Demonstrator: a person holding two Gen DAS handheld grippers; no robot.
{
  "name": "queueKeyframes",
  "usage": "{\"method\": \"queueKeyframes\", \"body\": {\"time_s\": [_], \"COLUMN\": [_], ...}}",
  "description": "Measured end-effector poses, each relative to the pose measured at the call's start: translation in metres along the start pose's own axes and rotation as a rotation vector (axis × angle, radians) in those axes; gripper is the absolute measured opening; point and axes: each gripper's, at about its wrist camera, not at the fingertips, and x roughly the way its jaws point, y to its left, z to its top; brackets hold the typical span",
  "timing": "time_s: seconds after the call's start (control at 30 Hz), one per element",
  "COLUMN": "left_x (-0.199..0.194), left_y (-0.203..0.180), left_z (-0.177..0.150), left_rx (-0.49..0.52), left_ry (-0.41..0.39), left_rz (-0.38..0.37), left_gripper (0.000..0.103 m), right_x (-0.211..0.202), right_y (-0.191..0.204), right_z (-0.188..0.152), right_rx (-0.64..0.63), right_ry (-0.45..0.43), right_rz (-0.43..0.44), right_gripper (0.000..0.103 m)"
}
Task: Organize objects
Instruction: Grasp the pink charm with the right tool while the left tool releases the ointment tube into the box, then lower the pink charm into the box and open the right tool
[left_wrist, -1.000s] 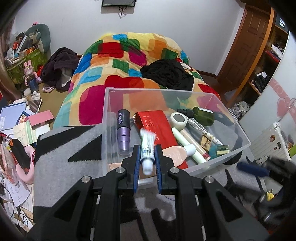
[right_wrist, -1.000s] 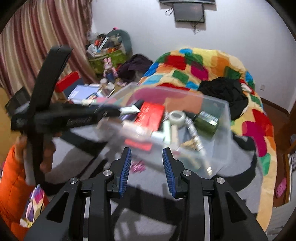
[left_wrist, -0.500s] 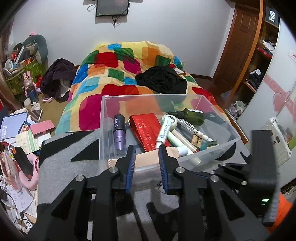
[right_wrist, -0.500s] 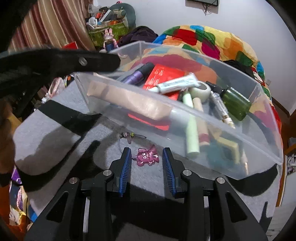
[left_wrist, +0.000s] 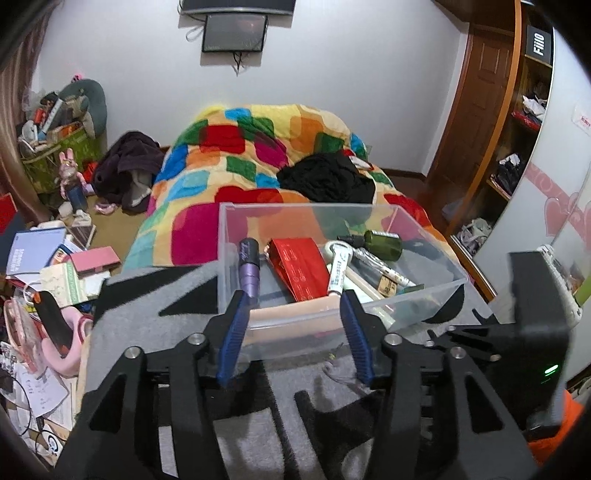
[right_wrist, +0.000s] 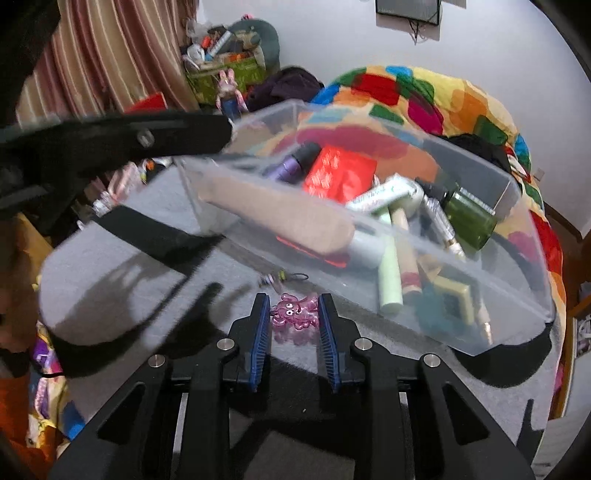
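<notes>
My clear bin (left_wrist: 424, 291) holds a purple tube (left_wrist: 248, 271), red packet (left_wrist: 301, 267) and green bottle (left_wrist: 382, 240). My left gripper (left_wrist: 293, 314) is spread empty; my right gripper (right_wrist: 291, 319) is spread around a pink charm (right_wrist: 295, 314).

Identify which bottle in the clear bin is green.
The squat dark green bottle at the clear bin's far end; the purple bottle lies near the red packet.

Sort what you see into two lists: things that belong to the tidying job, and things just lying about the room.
Job: clear plastic bin, pink octopus charm, white tube, right hand-held gripper.

Lying about: patchwork quilt, black clothing, books, rabbit toy.
</notes>
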Motion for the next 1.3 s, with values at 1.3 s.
{"method": "queueKeyframes", "body": {"time_s": [1.3], "left_x": [-0.017], "left_y": [-0.031], "left_z": [-0.023], "left_rx": [0.004], "left_ry": [-0.075], "left_rz": [0.041], "left_gripper": [0.095], "right_x": [-0.034], "right_y": [-0.073], "right_z": [0.027], "right_rx": [0.2], "right_ry": [-0.099], "right_rz": [-0.102], "right_gripper": [0.032]}}
